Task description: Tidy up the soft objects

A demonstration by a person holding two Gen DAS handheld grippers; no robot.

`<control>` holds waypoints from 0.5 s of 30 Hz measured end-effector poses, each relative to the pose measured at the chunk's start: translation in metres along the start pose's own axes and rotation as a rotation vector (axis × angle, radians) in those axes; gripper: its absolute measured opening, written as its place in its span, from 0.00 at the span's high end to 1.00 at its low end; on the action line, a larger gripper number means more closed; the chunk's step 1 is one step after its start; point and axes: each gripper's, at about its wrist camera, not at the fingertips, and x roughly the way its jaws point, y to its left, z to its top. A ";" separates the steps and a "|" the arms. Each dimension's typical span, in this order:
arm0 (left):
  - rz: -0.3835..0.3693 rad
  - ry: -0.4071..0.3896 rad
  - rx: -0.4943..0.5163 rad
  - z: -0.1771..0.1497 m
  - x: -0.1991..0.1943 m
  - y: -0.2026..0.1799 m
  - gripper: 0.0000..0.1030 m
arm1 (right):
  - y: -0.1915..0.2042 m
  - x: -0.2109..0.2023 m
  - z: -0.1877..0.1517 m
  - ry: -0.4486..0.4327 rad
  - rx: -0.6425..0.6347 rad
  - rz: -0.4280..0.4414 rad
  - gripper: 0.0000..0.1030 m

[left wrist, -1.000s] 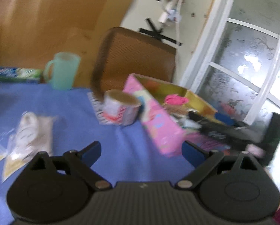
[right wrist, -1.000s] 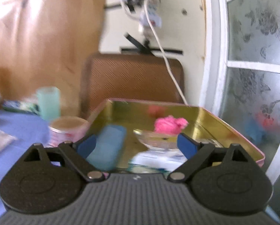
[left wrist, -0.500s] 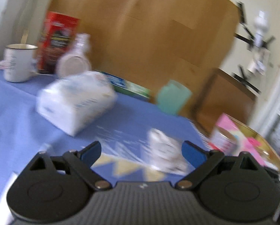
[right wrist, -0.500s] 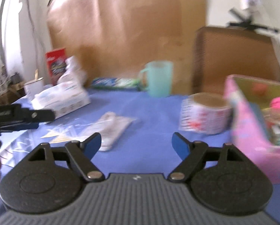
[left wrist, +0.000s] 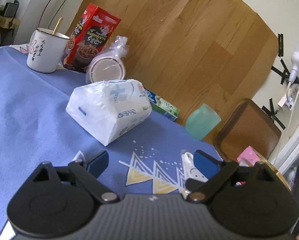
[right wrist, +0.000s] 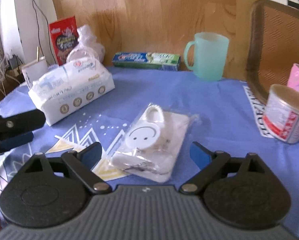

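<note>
A white tissue pack [left wrist: 109, 110] lies on the blue cloth ahead of my left gripper [left wrist: 151, 160], which is open, empty and short of the pack. A clear packet with a white smiley-face item [right wrist: 151, 142] lies flat on the cloth. My right gripper [right wrist: 145, 152] hovers over its near end. Its jaws are opening, and the packet sits between them without the pads pressing on it. The tissue pack [right wrist: 73, 92] is at left in the right wrist view, with the left gripper [right wrist: 29, 128] near it. A pink box [left wrist: 247, 156] shows at far right.
A green mug [right wrist: 207, 56], a toothpaste box [right wrist: 147, 61] and a tin can [right wrist: 287, 114] stand at the back and right. A white mug [left wrist: 46, 50], a red carton [left wrist: 91, 38] and a bagged lid [left wrist: 107, 70] stand behind the tissue pack. A brown chair back [right wrist: 277, 40] rises at right.
Both grippers swung left, away from the pink box. The left now faces the tissue pack. The right came down over the smiley packet and spread its jaws wider.
</note>
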 end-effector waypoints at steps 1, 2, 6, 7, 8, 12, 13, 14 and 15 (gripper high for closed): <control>-0.004 0.001 -0.001 0.000 0.000 0.000 0.08 | 0.004 0.004 -0.002 0.011 -0.025 -0.011 0.05; -0.007 0.002 -0.003 0.000 0.000 0.000 0.08 | 0.010 0.006 -0.003 0.015 -0.061 -0.032 0.05; -0.011 0.009 -0.019 0.000 0.000 0.002 0.07 | 0.011 0.003 -0.004 0.012 -0.087 -0.015 0.15; -0.011 0.011 -0.022 0.000 0.001 0.002 0.07 | 0.010 0.001 -0.005 0.003 -0.096 -0.015 0.18; -0.010 0.011 -0.025 0.000 0.001 0.002 0.07 | 0.008 0.000 -0.005 0.000 -0.099 -0.007 0.19; -0.004 0.016 -0.018 0.000 0.001 0.001 0.07 | 0.004 -0.005 -0.008 -0.007 -0.109 0.010 0.24; -0.003 0.018 -0.015 0.000 0.002 0.001 0.07 | 0.003 -0.009 -0.010 -0.009 -0.110 0.015 0.25; -0.001 0.019 -0.012 0.000 0.002 0.000 0.07 | 0.002 -0.012 -0.012 -0.009 -0.113 0.021 0.25; -0.001 0.022 -0.010 0.000 0.002 0.000 0.07 | 0.000 -0.015 -0.014 -0.010 -0.117 0.027 0.25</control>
